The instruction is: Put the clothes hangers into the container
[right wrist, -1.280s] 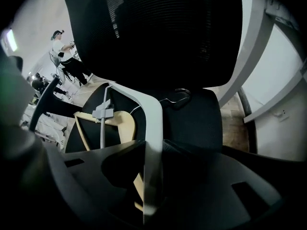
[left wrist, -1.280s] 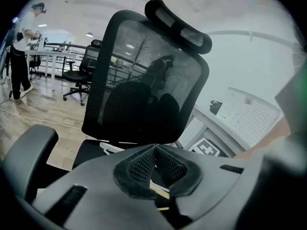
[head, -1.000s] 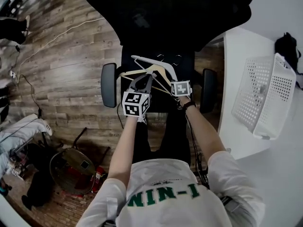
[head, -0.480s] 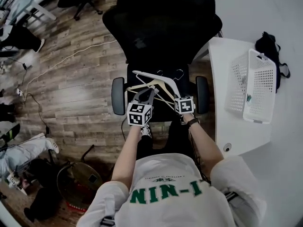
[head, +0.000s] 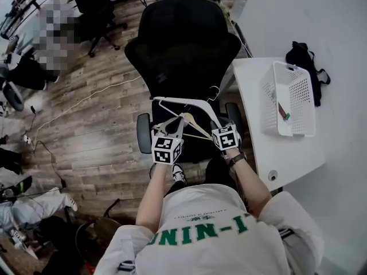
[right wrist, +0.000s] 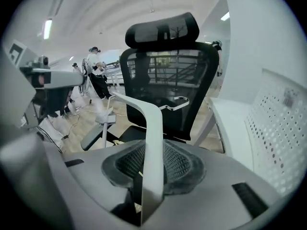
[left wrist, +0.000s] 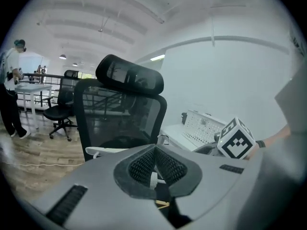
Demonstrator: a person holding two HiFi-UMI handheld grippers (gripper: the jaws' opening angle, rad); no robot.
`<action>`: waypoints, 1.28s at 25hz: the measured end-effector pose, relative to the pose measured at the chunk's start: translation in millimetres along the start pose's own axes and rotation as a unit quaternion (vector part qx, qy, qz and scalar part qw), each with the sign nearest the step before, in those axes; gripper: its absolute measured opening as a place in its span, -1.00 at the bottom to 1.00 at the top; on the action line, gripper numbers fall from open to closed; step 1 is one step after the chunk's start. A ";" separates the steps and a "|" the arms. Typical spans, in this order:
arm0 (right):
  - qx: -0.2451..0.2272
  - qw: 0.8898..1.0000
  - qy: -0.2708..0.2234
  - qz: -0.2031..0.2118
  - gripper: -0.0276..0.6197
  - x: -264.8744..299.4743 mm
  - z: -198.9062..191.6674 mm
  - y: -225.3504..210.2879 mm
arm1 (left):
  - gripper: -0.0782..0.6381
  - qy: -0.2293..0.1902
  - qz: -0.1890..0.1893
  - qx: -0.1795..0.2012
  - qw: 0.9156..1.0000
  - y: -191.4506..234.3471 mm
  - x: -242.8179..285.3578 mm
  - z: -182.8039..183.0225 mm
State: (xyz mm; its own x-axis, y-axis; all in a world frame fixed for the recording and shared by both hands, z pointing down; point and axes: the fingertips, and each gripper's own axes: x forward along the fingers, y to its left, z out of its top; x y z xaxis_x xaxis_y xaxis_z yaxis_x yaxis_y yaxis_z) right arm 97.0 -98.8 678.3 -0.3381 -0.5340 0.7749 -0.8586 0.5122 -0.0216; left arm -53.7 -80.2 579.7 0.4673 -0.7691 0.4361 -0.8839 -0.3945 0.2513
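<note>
Over the last second both grippers have lifted the hangers (head: 186, 103) clear of the chair (head: 183, 44) seat. The left hand-held gripper (head: 178, 124) pinches 1 end, and the right hand-held gripper (head: 214, 126) clamps a white arm. The container (head: 269, 96) waits by the desk's (head: 252, 136) far edge, well apart, so carrying across looks next.

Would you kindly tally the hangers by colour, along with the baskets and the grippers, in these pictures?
White hanger: 1
Wooden hanger: 1
White basket: 1
Grippers: 2, the left gripper and the right gripper
Total: 5
</note>
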 end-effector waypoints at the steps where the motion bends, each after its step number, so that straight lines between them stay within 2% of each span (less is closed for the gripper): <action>1: -0.007 1.000 -0.009 -0.003 -0.54 -11.5 7.6 -1.5 | -0.77 -0.005 0.001 0.006 1.000 -2.7 -3.6 9.0; 9: -0.015 0.997 -0.073 -0.016 -0.54 -88.3 61.3 -24.3 | -0.77 -0.055 -0.019 0.047 0.997 -28.8 -17.2 89.2; 13: -0.019 0.995 -0.099 -0.023 -0.54 -123.6 79.3 -29.1 | -0.77 -0.072 -0.030 0.075 0.994 -40.5 -24.4 116.8; 17: -0.026 0.993 -0.113 -0.038 -0.54 -148.3 89.0 -55.9 | -0.77 -0.091 -0.052 0.088 0.991 -61.7 -12.1 142.4; 25: -0.063 0.988 -0.120 -0.070 -0.54 -204.5 104.4 -105.7 | -0.77 -0.106 -0.101 0.101 0.984 -105.7 17.1 174.9; 32: -0.032 0.988 -0.119 -0.093 -0.54 -247.7 93.8 -177.0 | -0.77 -0.106 -0.153 0.099 0.977 -152.7 51.0 185.9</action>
State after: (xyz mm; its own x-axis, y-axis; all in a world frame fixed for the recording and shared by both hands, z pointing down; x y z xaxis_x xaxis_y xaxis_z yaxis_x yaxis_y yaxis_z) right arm 296.6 -120.3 431.0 -0.2643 -0.7622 0.5909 -0.8911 0.4273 0.1526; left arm 101.1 -152.7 402.9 0.7146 -0.6782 0.1715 -0.6994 -0.6964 0.1607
